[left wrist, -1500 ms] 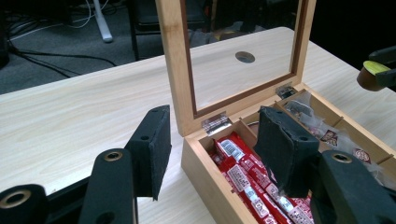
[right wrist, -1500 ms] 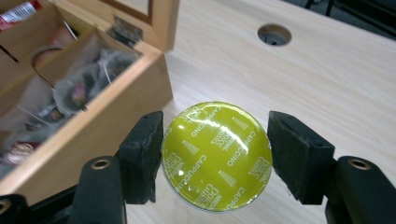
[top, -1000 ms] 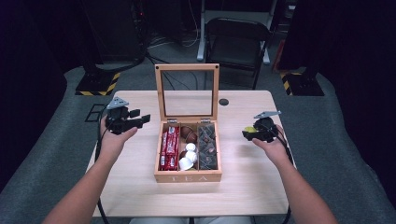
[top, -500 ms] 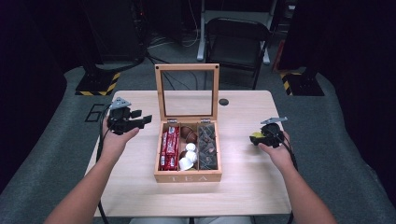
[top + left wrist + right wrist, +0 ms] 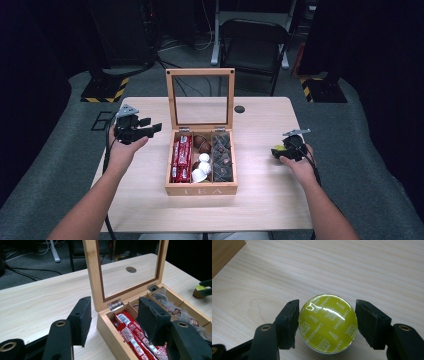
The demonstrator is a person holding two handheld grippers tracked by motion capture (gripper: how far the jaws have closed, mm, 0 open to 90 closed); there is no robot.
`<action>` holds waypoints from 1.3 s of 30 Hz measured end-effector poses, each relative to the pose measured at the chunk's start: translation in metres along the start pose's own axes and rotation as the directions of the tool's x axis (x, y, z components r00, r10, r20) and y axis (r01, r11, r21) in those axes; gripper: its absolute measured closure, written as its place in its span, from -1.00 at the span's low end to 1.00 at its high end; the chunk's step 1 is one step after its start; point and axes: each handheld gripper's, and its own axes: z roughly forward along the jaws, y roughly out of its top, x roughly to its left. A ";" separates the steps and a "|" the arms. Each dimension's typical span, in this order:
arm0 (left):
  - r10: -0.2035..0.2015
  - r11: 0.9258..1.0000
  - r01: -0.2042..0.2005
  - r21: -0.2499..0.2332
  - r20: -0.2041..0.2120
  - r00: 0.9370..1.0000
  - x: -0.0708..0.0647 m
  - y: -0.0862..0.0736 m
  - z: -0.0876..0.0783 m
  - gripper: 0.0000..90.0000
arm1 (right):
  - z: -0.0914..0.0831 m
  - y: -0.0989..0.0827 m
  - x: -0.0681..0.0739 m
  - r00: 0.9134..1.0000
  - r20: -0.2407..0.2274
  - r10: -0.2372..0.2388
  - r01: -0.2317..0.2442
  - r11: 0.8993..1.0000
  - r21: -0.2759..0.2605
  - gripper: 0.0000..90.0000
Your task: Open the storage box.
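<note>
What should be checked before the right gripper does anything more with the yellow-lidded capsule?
1. Capsule sits between the right gripper pads, foil lid up: ok.
2. Pads pressing on it: cannot tell.
3. Capsule resting on the table or lifted: cannot tell.
4. Tea box lid upright, compartments reachable: ok.
5. Left gripper open, holding nothing, beside the box: ok.
</note>
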 end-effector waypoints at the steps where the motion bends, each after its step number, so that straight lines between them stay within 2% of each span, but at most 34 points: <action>1: -0.001 1.000 0.001 0.006 0.001 1.000 0.001 -0.001 0.000 0.00 | 0.000 0.000 0.000 1.000 -0.002 0.002 -0.002 1.000 -0.002 -0.19; 8: -0.016 1.000 0.016 0.008 -0.001 1.000 0.003 -0.006 0.001 0.00 | 0.000 0.000 -0.001 1.000 -0.009 0.002 -0.002 1.000 0.005 -0.30; 15: -0.015 1.000 0.015 0.002 0.000 1.000 0.004 -0.008 -0.001 0.00 | -0.010 0.007 -0.003 1.000 -0.003 0.008 -0.008 1.000 -0.026 -0.32; 20: -0.010 1.000 0.010 0.009 -0.001 1.000 0.003 -0.009 -0.001 0.00 | -0.018 0.015 -0.001 1.000 -0.004 -0.016 0.016 0.999 -0.046 -0.32; 25: -0.002 1.000 0.002 0.004 0.008 1.000 -0.001 -0.009 -0.002 0.00 | -0.024 0.023 0.008 0.999 -0.020 -0.038 0.037 0.997 -0.065 -0.32; 28: 0.002 1.000 -0.002 0.006 0.013 1.000 -0.003 -0.008 -0.002 0.00 | -0.028 0.032 0.017 0.999 -0.031 -0.032 0.030 0.997 -0.077 -0.30; 29: 0.004 1.000 -0.004 0.005 0.014 1.000 -0.003 -0.008 -0.003 0.00 | -0.029 0.035 0.018 0.998 -0.035 -0.051 0.048 0.996 -0.076 -0.30; 32: 0.004 1.000 -0.004 0.009 0.012 1.000 -0.002 -0.009 -0.002 0.00 | -0.032 0.043 0.027 0.998 -0.045 -0.053 0.049 0.995 -0.088 -0.29; 39: -0.010 1.000 0.010 0.009 0.011 1.000 0.001 -0.011 -0.002 0.00 | -0.039 0.064 0.043 0.993 -0.077 -0.087 0.077 0.990 -0.122 -0.27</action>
